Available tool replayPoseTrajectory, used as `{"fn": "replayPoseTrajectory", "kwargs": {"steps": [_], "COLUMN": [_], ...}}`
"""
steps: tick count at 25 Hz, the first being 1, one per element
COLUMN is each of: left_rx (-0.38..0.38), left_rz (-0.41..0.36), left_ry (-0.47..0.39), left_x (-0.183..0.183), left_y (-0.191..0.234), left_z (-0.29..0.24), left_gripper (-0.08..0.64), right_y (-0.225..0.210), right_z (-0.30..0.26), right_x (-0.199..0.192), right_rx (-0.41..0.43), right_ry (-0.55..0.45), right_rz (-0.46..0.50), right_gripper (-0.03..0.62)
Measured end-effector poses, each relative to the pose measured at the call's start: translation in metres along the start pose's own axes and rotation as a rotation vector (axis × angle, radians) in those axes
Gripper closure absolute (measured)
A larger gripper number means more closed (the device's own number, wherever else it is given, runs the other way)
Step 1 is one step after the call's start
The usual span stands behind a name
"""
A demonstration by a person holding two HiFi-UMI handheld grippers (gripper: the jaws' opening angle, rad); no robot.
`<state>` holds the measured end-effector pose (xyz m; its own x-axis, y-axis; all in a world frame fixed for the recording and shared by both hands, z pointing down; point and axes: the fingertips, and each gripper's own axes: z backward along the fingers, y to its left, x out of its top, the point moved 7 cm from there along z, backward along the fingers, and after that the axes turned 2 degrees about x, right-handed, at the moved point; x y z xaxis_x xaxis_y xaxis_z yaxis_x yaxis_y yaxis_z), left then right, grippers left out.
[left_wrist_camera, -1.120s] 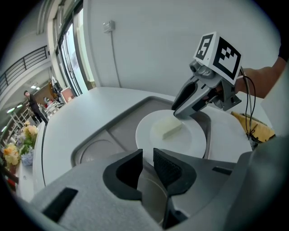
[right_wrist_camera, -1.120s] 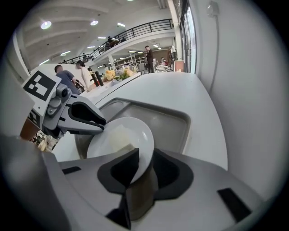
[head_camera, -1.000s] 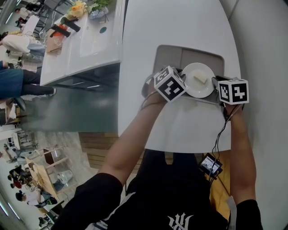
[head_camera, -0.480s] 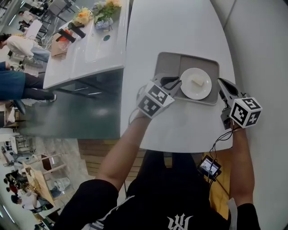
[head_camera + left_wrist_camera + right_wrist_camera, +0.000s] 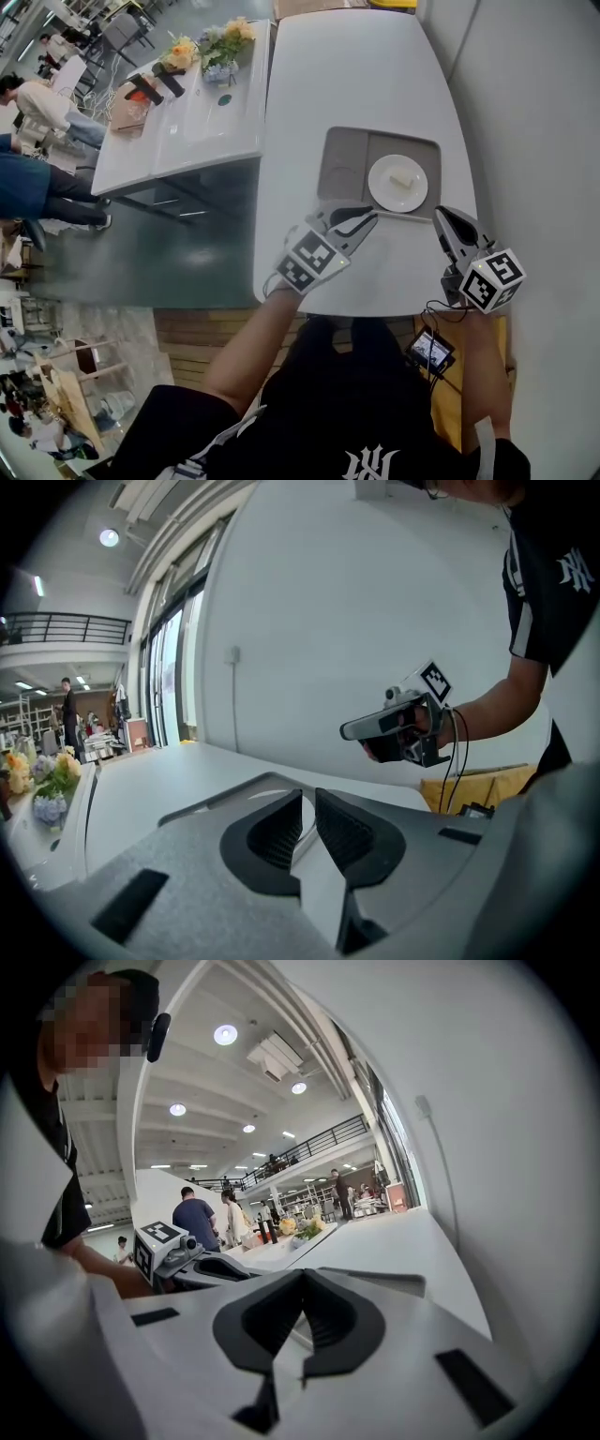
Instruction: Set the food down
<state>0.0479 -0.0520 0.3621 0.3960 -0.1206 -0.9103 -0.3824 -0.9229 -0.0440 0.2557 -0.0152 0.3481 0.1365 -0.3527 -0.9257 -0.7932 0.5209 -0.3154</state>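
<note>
Both claws are hanging empty — your left claw (image 5: 371,219) narrow and closing on nothing, your right claw (image 5: 442,217) shut — and the food (image 5: 405,177) is resting on its plate (image 5: 381,194) in the tray (image 5: 342,159) on the counter (image 5: 356,75); the job looks done.

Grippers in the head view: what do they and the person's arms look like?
Both the left gripper and right gripper are grey, with black ribbed pads and a white cube bearing black square markers. A thin black cable trails from the right one. The person wears a black short-sleeved T-shirt with a white logo. The left jaws are closing with nothing between them.
</note>
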Motion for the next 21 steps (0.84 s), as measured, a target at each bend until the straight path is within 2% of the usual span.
{"fn": "replayPoseTrajectory", "kwargs": {"steps": [8, 16, 21], "left_rx": [-0.054, -0.124, -0.193], "left_rz": [0.023, -0.025, -0.063], "left_ry": [-0.057, -0.073, -0.063], "left_x": [-0.025, -0.026, -0.029], "left_y": [-0.014, -0.016, -0.020], "left_z": [0.047, 0.077, 0.108], "left_gripper": [0.518, 0.518, 0.518], "right_y": [0.042, 0.084, 0.112], "right_z": [0.026, 0.018, 0.016], "right_x": [-0.015, -0.018, -0.015], "right_rx": [0.001, -0.031, -0.051], "right_ry": [-0.040, -0.062, -0.071], "right_rz": [0.030, 0.058, 0.056], "right_gripper": [0.589, 0.589, 0.589]}}
